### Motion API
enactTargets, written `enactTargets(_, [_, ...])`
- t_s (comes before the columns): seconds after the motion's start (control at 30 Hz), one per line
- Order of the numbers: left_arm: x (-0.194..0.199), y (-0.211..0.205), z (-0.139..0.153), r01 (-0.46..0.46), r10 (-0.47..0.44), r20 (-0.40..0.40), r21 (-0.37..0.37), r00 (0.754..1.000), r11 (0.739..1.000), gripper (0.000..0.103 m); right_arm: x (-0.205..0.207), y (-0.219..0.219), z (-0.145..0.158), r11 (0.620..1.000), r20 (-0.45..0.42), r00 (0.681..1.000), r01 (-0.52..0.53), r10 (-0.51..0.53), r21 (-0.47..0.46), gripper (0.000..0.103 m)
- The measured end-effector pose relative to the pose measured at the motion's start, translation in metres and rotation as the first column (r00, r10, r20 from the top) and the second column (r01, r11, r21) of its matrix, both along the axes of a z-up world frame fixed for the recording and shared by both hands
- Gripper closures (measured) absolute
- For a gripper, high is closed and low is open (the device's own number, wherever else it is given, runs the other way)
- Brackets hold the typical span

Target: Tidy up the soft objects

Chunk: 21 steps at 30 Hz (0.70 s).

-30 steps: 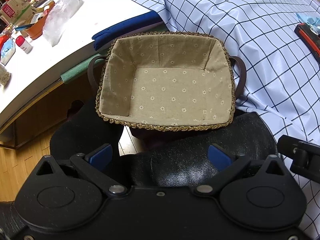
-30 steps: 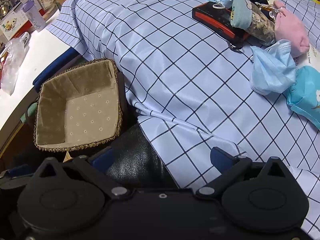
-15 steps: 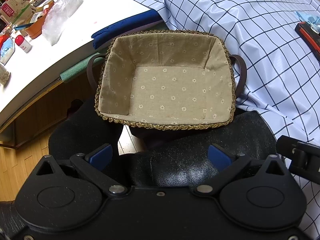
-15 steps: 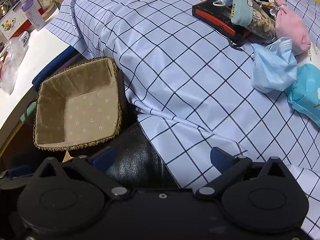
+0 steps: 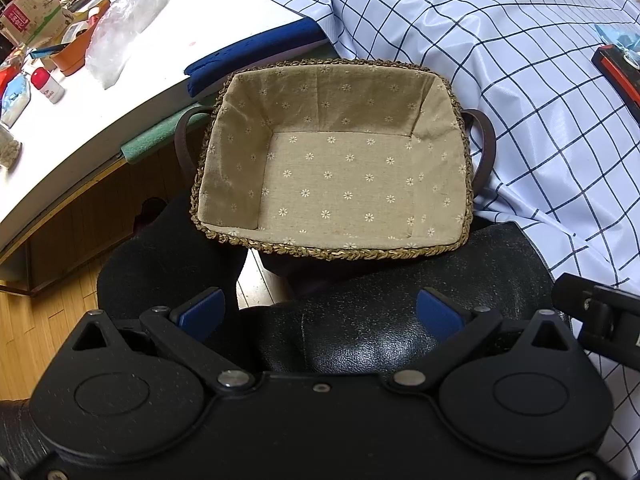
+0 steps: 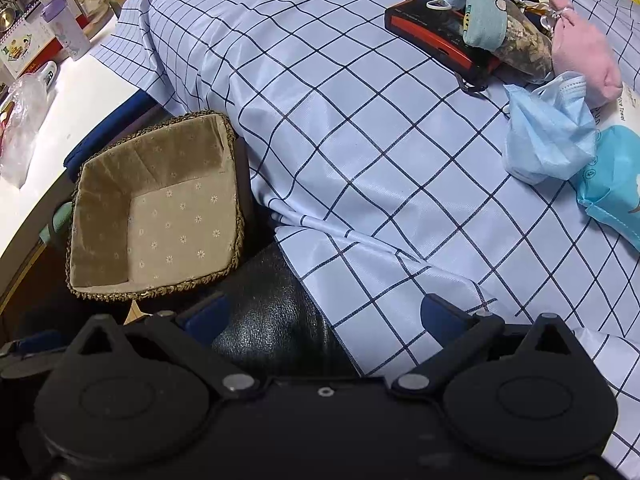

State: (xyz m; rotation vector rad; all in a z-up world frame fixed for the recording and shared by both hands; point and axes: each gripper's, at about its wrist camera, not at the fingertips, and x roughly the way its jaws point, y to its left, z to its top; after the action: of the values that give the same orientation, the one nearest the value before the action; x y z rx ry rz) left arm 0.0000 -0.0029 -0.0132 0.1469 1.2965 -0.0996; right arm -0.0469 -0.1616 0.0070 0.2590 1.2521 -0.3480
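Two grippers, left and right, held fingers apart, empty. Crumpled light-blue face mask lay near right edge of checked blue-white tablecloth, well apart from fabric-lined woven straw basket. Judged light, limp; best pinched at bunched fold.

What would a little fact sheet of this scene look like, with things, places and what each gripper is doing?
container: woven basket with flowered lining, nothing inside
basket position: beside the draped checked cloth, on a dark seat
soft items: blue face mask, pink cloth, small sock, all on the cloth
other items: red-and-black case, teal pack
left gripper: open, holding nothing, facing the basket
right gripper: open, holding nothing
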Motion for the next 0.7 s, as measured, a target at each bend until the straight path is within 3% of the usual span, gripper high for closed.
enactTargets(0.7, [0.0007,0.0033,-0.0022,-0.011,0.011,-0.006,-0.002,1.000,1.000,0.004,0.0003,0.0024,-0.0035,1.000,-0.011,1.000,-0.004,0.004,0.002,0.001])
